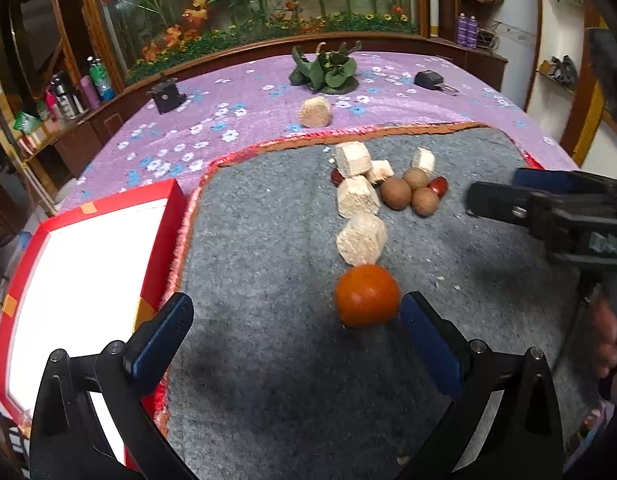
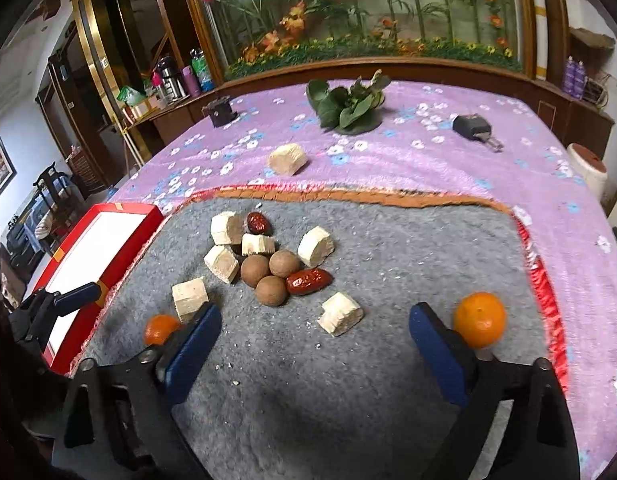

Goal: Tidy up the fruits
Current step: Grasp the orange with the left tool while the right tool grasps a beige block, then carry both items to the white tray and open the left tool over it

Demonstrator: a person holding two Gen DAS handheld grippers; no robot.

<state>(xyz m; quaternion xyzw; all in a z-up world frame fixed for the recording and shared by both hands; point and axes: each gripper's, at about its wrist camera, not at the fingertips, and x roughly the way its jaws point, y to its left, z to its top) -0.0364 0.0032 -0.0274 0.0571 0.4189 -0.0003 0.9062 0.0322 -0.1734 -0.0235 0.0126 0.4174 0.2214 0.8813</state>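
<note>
Both tools stand with their jaws wide apart and hold nothing. The left tool hangs low over the grey mat, and one orange rests on the mat just beside its right pad, toward two o'clock of the gap rather than inside it. If the jaws close from here, that pad is likely to nudge the round fruit and send it rolling toward the pale blocks at twelve o'clock. The right tool has a second orange outside its right pad at three o'clock, close to the mat's red fringe; a sideways brush there could push it off the mat onto the purple cloth and toward the edge of the tabletop. Straight ahead of the right tool lies one block, with three brown round fruits and a red date beyond at eleven o'clock, so a careless grab may catch a block instead of fruit. The red tray sits at nine o'clock, empty of fruit. The two tools are also near enough to knock each other.
</note>
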